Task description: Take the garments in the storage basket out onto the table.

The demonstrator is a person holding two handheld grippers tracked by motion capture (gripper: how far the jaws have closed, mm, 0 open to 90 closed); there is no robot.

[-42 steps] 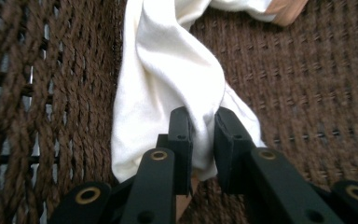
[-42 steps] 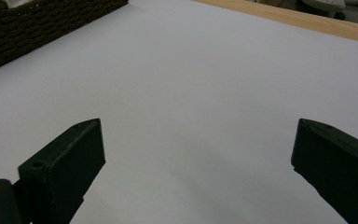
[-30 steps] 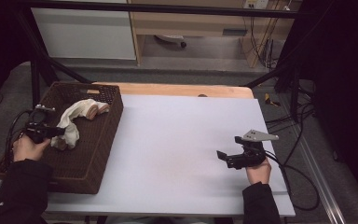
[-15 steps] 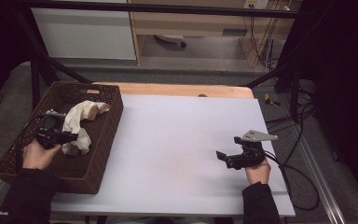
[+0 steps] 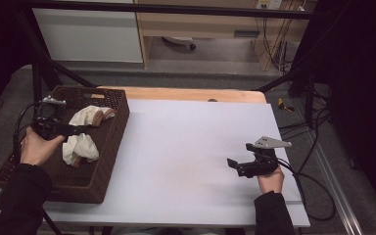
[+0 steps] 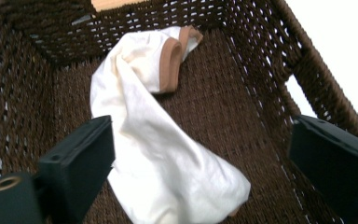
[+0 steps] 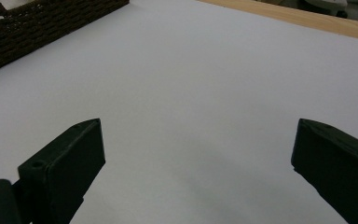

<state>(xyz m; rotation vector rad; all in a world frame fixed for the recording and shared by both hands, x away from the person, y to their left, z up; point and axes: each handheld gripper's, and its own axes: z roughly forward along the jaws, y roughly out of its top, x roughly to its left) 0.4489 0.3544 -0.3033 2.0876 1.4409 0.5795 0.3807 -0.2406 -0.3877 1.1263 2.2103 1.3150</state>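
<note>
Lying in the dark woven basket [image 5: 105,161] at the left end of the table [image 5: 186,147], the cream cloth [image 6: 168,172] with its tan band [image 6: 170,63] stretches as one long, twisted strip: the banded end is bunched toward the basket's far wall, the plain end rumpled nearer the person. In the left gripper view that long axis runs from upper centre down toward lower right, so it passes at a slant between the two black fingers rather than square across them. The left gripper [image 5: 76,130] hangs inside the basket just over the strip, its fingers [image 6: 81,161] spread wide with nothing between them; one finger sits at the cloth's edge, and I cannot tell whether it touches the fabric. From where I stand this is plainly the nearer hand, and the cloth's middle lies just ahead of and below it, so a short drop and a closing pinch look like all it would need, though a slight turn of the wrist might catch the strip more squarely. The right gripper [image 5: 240,166] is well apart, over bare white table near the right edge, fingers [image 7: 65,163] equally wide and empty, pointing back toward the basket.
</note>
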